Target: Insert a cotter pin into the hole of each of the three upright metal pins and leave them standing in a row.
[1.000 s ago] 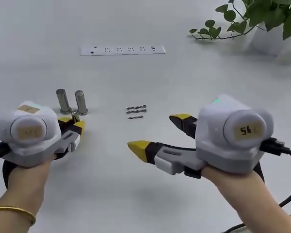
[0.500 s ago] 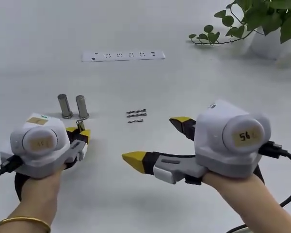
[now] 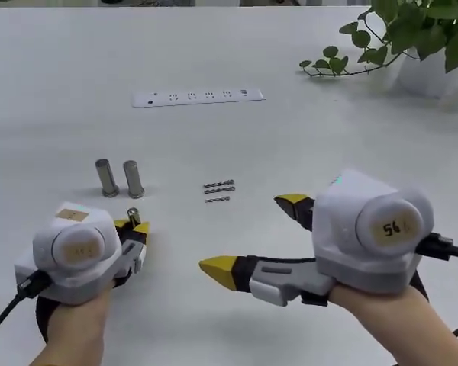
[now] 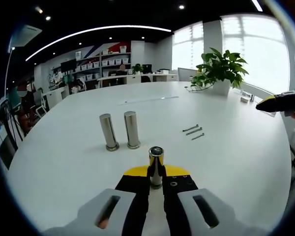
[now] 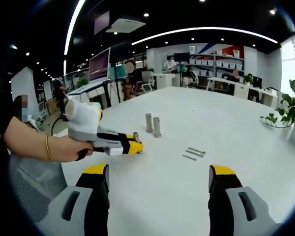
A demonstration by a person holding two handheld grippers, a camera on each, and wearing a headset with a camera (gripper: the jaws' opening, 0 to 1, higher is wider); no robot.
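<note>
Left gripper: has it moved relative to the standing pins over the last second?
Yes. The left gripper, shut on a metal pin, has drawn back toward the person, widening its gap from the two standing metal pins.

Two pins (image 3: pixel 133 179) stand together on the counter (image 3: pixel 305 130) (a third pin (image 3: pixel 134 217) nearer, in the left tongs (image 3: pixel 135 227)); cotter pins (image 3: pixel 218 191) lie right of them, power strip (image 3: pixel 198 97) behind.

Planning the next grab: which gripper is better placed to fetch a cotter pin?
Right gripper: jaws open and empty, near the cotter pins; the left gripper is shut on a metal pin.
</note>
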